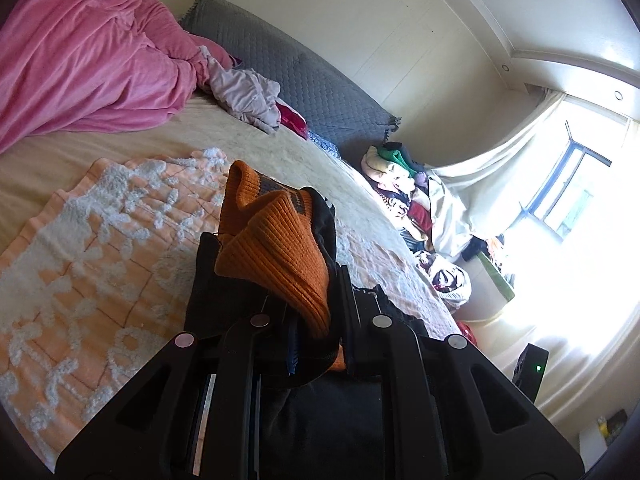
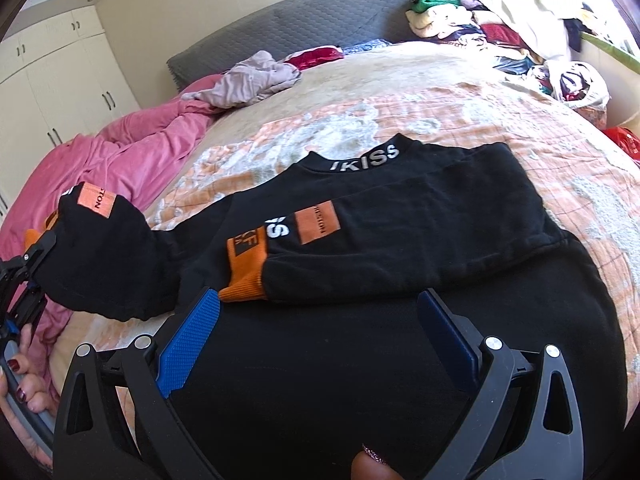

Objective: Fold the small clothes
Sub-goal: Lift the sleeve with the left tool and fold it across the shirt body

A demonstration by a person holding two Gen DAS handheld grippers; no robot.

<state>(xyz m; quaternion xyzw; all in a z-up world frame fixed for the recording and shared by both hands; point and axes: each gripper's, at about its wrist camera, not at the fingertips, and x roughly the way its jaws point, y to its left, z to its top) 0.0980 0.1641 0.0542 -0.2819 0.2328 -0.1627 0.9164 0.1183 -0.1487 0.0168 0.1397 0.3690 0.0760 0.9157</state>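
Observation:
A small black sweatshirt (image 2: 400, 360) with orange cuffs and white lettering lies flat on an orange and white blanket (image 2: 280, 136) on the bed. Its right sleeve (image 2: 400, 232) is folded across the chest, orange cuff (image 2: 245, 272) toward the left. My right gripper (image 2: 316, 332) is open, its blue pads just above the shirt's body, holding nothing. My left gripper (image 1: 308, 300) is shut on the left sleeve's orange cuff (image 1: 276, 248). In the right wrist view it (image 2: 34, 250) holds that sleeve (image 2: 104, 260) lifted at the far left.
A pink duvet (image 1: 80, 60) is heaped at the bed's far side. Crumpled lilac clothes (image 1: 248, 96) and a red item (image 1: 292, 118) lie by the grey headboard (image 1: 320, 92). A heap of mixed clothes (image 1: 408, 192) sits beside the bed near the bright window. White wardrobes (image 2: 52, 72) stand behind.

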